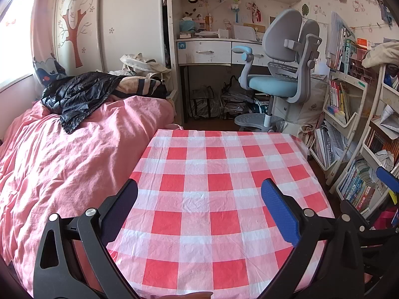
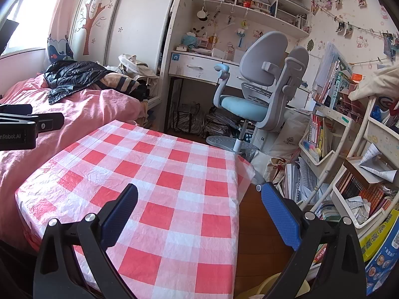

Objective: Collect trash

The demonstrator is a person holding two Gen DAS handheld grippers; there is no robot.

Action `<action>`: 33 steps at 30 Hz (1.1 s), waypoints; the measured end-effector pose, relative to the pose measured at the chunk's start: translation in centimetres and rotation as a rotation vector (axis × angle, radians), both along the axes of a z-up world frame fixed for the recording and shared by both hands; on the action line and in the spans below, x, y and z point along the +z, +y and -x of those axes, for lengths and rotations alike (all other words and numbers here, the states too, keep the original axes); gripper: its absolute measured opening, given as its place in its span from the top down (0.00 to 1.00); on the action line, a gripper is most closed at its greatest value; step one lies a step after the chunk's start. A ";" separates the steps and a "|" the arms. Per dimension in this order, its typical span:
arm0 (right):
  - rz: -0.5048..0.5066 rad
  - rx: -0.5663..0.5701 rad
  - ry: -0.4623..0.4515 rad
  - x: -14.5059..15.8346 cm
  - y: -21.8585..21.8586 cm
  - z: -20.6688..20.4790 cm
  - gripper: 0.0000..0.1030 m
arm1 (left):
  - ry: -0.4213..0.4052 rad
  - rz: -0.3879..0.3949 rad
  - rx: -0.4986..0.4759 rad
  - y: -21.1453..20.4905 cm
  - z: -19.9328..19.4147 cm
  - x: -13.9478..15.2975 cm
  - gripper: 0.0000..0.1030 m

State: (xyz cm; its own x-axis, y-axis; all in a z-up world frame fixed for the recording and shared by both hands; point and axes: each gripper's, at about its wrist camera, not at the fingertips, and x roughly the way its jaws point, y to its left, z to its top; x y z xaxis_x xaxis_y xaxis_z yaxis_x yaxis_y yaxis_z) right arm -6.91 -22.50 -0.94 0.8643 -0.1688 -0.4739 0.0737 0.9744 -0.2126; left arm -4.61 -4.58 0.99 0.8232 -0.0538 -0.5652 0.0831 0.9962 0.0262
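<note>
1. Setting: a child's bedroom in a home.
2. Bed [image 1: 74,154] with rumpled pink bedding, set beside the window wall.
3. Wardrobe [image 1: 104,22] decorated with a tree motif.
4. Study desk [image 1: 207,51] with drawers and cluttered shelves above; ergonomic swivel chair [image 1: 281,72] in front.
5. Bookshelves [image 2: 331,134] crammed with books; cartoon-cat stickers on the wall.

left gripper [image 1: 199,199] – fingers spread, right gripper [image 2: 199,204] – likewise
</note>
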 end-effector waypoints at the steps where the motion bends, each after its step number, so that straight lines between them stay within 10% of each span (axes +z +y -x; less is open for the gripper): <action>1: 0.000 0.001 -0.001 0.0 -0.1 0.0 0.07 | 0.000 -0.001 0.000 -0.3 0.0 0.0 0.07; 33: 0.012 0.007 -0.001 0.2 0.7 -0.3 0.07 | 0.013 -0.027 -0.023 -2.4 -0.5 -0.6 0.07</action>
State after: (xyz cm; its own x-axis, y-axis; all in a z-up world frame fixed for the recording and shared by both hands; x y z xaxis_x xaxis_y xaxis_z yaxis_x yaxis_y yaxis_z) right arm -6.61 -21.83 -0.75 0.8658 -0.1686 -0.4711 0.0672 0.9722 -0.2245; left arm -4.11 -7.00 0.37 0.8145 -0.0570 -0.5774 0.1066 0.9929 0.0523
